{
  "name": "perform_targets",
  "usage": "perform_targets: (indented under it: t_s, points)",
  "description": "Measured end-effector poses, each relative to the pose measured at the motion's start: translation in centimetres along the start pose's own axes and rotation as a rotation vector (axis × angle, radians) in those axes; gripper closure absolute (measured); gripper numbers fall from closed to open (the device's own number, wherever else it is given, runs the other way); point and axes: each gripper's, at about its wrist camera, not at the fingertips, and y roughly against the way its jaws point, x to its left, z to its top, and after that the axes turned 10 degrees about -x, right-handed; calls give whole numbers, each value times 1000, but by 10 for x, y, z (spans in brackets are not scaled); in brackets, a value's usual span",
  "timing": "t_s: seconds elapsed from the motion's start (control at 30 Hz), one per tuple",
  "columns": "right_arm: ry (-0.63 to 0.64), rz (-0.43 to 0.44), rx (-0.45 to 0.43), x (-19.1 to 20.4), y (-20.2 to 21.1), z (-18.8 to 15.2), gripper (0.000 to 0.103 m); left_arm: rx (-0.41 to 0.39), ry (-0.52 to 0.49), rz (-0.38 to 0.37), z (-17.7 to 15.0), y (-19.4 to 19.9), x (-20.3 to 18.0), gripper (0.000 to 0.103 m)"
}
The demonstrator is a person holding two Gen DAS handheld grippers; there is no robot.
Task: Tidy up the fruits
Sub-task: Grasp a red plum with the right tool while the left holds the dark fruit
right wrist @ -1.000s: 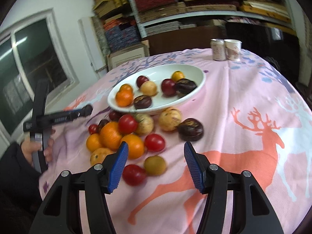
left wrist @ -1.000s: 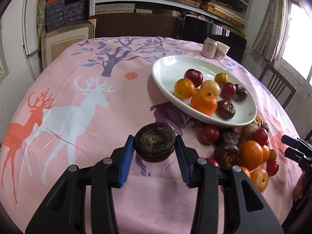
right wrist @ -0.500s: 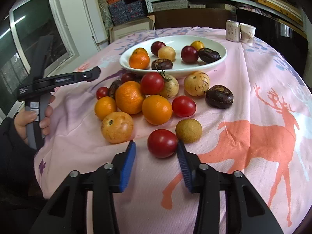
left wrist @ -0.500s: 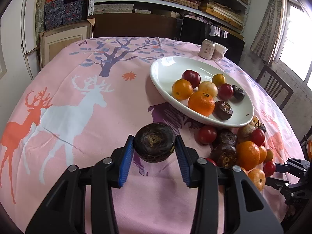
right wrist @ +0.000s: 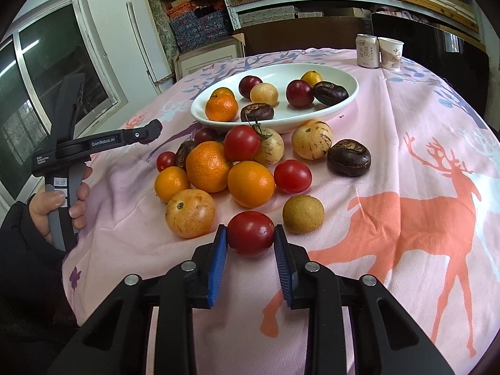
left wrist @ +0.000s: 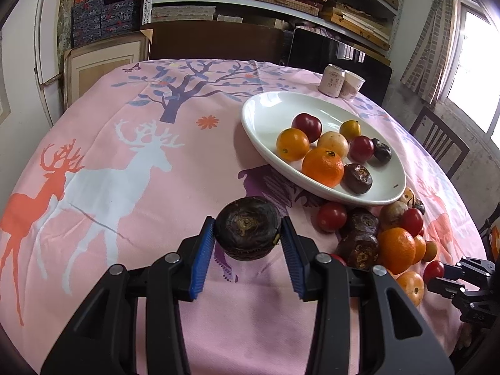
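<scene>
**Inspector:** State of the right gripper (right wrist: 251,239)?

**Assistant:** Closed on the red fruit (right wrist: 251,232), both blue pads against its sides; the fruit sits on the cloth at the near edge of the heap. The white dish (right wrist: 350,100) lies straight ahead of the fingers, beyond the heap — a forward carry over the pile, in my judgement.

**Inspector:** And the left?

**Assistant:** The left gripper (left wrist: 248,239) clamps a dark wrinkled fruit (left wrist: 247,231), apparently clear of the cloth. From it the dish (left wrist: 259,125) lies ahead and to the right; neither hand looks clearly nearer.

**Inspector:** Differences between views?

**Assistant:** Only the right view shows the person's hand (right wrist: 56,206) on the left handle; only the left view shows the dark fruit's grip — from the right it is hidden.
</scene>
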Motion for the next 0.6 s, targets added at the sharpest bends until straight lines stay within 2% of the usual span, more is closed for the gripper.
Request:
perform_targets:
  t_s: [0.17,0.33,0.47,0.6]
  points:
    - [-13,8,-34,-5,13,4,73,-19,-4,6,0,4,-1,61]
    - [-26,-2,-95,-20,31,22,73,-23,-19,-9,4,10,-6,61]
    - [-37,-30,-170,-41,44,59,73,-17,-47,-25,21,9,-18,61]
    - [-50,-54,-240,-59,41,105,73,-48,-95,-31,54,2,-39,61]
